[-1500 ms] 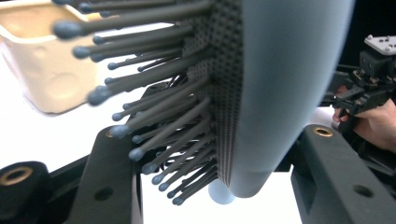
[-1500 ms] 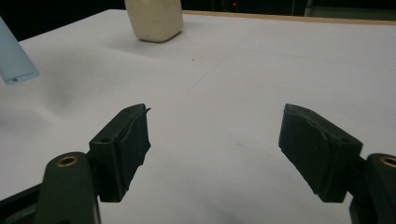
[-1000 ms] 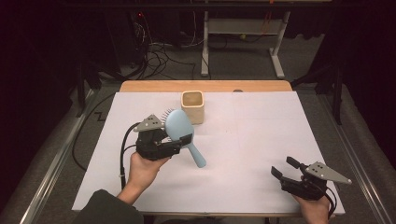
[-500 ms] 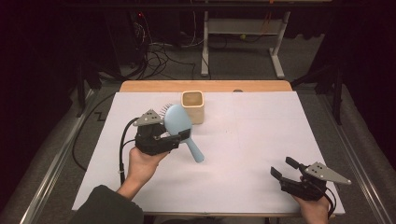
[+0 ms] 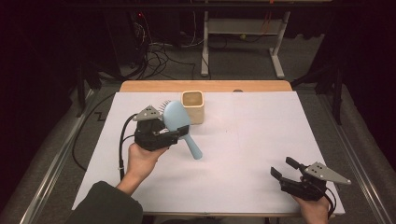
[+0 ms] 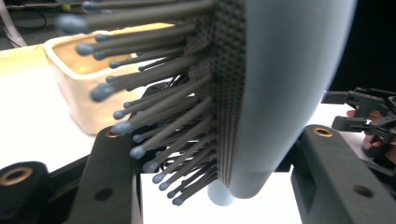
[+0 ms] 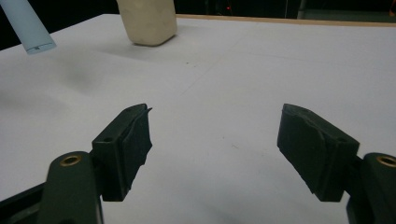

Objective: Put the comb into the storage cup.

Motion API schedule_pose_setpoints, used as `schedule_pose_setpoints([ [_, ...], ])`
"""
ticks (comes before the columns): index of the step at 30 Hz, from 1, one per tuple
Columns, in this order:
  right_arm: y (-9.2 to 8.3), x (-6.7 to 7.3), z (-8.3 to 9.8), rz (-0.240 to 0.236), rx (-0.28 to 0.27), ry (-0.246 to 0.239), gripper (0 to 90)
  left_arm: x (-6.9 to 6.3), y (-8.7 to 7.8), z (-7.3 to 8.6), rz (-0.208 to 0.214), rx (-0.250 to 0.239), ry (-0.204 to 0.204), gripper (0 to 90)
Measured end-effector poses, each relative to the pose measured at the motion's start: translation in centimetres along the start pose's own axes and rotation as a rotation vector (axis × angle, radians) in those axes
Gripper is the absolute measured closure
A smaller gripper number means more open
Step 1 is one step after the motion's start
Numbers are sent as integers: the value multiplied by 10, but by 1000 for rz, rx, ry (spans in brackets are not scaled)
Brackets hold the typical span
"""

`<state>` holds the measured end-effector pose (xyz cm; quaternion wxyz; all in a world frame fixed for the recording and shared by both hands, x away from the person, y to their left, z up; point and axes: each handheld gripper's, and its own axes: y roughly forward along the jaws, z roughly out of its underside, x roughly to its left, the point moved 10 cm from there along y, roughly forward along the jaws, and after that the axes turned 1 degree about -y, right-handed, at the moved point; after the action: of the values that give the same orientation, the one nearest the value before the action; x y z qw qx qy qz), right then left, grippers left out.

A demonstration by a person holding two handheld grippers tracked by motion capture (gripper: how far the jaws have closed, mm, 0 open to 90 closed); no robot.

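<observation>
A light blue hairbrush (image 5: 175, 116) with grey bristles is held above the white table, its handle slanting down to the right. My left gripper (image 5: 170, 135) is shut on the brush where the head narrows, with the bristles facing left. In the left gripper view the brush (image 6: 280, 84) stands between the two jaws of the left gripper (image 6: 217, 135). A cream square cup (image 5: 193, 106) stands upright just right of the brush head, and the cup (image 6: 79, 88) lies behind the bristles. My right gripper (image 5: 283, 168) rests near the front right corner, open. The right gripper (image 7: 215, 135) has nothing between its jaws.
A white sheet (image 5: 261, 135) covers the table, with a wooden edge (image 5: 205, 86) along the far side. The cup (image 7: 147, 18) and the brush handle tip (image 7: 28, 28) show far ahead in the right gripper view. Cables and a metal stand lie on the floor beyond.
My left gripper has shifted slightly away from the person with the brush still in it. The right gripper has stayed still.
</observation>
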<state>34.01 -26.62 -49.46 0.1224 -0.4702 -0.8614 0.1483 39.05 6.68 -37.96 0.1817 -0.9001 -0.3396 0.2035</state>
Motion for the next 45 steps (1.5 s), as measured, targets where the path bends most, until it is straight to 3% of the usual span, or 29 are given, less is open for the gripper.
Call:
schedule_pose_setpoints([
  [19,0,1,-1,-3,-3,-8,257,12,1,-16,-29,-13,-4,514],
  [29,-1,0,-1,-3,-7,-7,258,14,-1,-34,-62,-30,33,515],
  [45,-1,0,-1,-3,-7,-7,261,27,8,-53,-84,-27,18,515],
])
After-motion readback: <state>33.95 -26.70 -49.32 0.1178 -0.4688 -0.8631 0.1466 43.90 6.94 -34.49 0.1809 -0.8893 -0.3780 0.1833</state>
